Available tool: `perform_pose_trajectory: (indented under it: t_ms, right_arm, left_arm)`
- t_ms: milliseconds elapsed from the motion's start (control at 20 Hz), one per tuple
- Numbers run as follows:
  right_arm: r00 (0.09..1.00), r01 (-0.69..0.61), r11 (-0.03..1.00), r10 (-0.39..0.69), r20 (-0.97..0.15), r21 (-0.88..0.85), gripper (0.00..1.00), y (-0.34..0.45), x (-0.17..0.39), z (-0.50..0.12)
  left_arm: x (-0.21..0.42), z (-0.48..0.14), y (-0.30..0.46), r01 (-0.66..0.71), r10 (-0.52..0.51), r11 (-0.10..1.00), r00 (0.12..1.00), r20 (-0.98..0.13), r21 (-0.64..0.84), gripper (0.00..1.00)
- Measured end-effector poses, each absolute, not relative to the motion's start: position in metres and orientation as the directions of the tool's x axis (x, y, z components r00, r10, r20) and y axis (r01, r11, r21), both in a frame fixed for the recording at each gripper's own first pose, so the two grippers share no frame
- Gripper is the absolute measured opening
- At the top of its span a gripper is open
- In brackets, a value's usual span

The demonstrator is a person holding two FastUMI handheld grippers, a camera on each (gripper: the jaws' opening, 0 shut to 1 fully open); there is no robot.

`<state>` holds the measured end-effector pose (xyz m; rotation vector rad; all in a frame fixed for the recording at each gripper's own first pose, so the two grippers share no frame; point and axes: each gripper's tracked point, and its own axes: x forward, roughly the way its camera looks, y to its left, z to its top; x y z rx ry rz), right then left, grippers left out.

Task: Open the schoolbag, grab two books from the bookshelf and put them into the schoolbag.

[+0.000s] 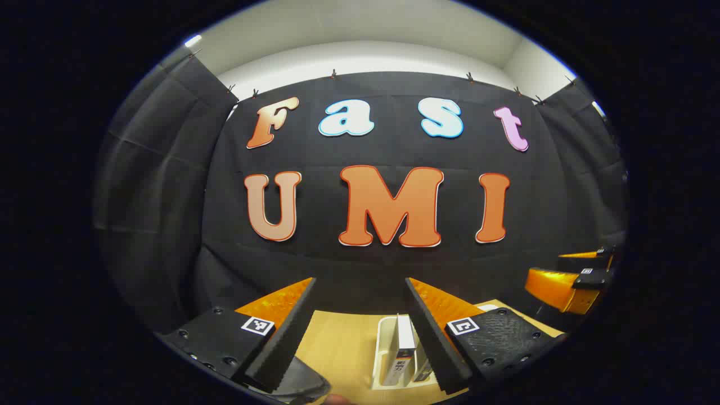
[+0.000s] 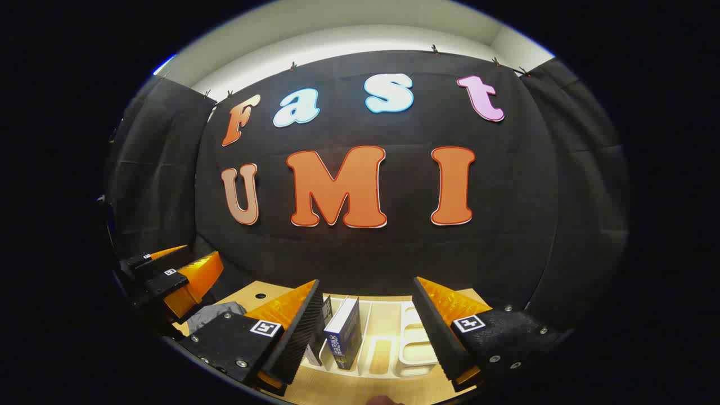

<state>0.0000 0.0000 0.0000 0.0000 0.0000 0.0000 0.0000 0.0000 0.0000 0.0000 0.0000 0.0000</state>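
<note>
A pale wooden tabletop (image 2: 388, 388) is seen along the bottom of the right gripper view. A cream slotted plastic bookshelf (image 2: 419, 343) lies at lower centre, a dark blue upright book (image 2: 344, 332) slotted in it. Both the right gripper (image 2: 365, 315) and the left gripper (image 1: 360, 309) are spread wide, nothing held. A grey fabric schoolbag (image 2: 216, 314) is glimpsed at lower left.

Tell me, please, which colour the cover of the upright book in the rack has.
Dark blue, with a white page edge; the book shows best in the right gripper view, standing in the cream rack.

Open tabletop (image 2: 360, 388) before bookshelf (image 2: 413, 343)
</note>
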Motion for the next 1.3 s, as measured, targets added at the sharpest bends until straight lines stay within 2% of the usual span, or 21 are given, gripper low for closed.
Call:
perform_pose_trajectory:
  t_ms: [200, 400, 650, 800, 1300]
  right_arm:
    - [0.998, 0.057, 0.998, -0.058, 0.036, 0.026, 0.95, 0.001, 0.007, 0.011]
    - [0.996, 0.093, 0.996, -0.093, 0.007, 0.016, 0.95, 0.003, 0.013, 0.003]
    - [0.994, 0.111, 0.994, -0.111, 0.003, 0.018, 0.95, 0.007, 0.019, 0.002]
    - [0.993, 0.119, 0.993, -0.119, 0.015, 0.000, 0.95, 0.009, 0.019, 0.003]
    - [0.993, 0.118, 0.993, -0.118, -0.001, -0.025, 0.95, 0.016, 0.020, -0.001]
  left_arm:
    - [0.009, 0.004, 0.001, 0.048, -0.048, 0.999, 0.999, 0.022, 0.011, 0.95]
    - [0.017, -0.009, 0.004, 0.080, -0.080, 0.997, 0.997, -0.009, -0.015, 0.95]
    - [0.022, -0.019, 0.021, 0.048, -0.049, 0.998, 0.998, -0.024, -0.041, 0.95]
    - [0.022, -0.018, 0.027, 0.038, -0.037, 0.999, 0.999, -0.025, 0.019, 0.95]
    - [0.021, -0.018, 0.029, 0.050, -0.050, 0.998, 0.999, -0.004, 0.036, 0.95]
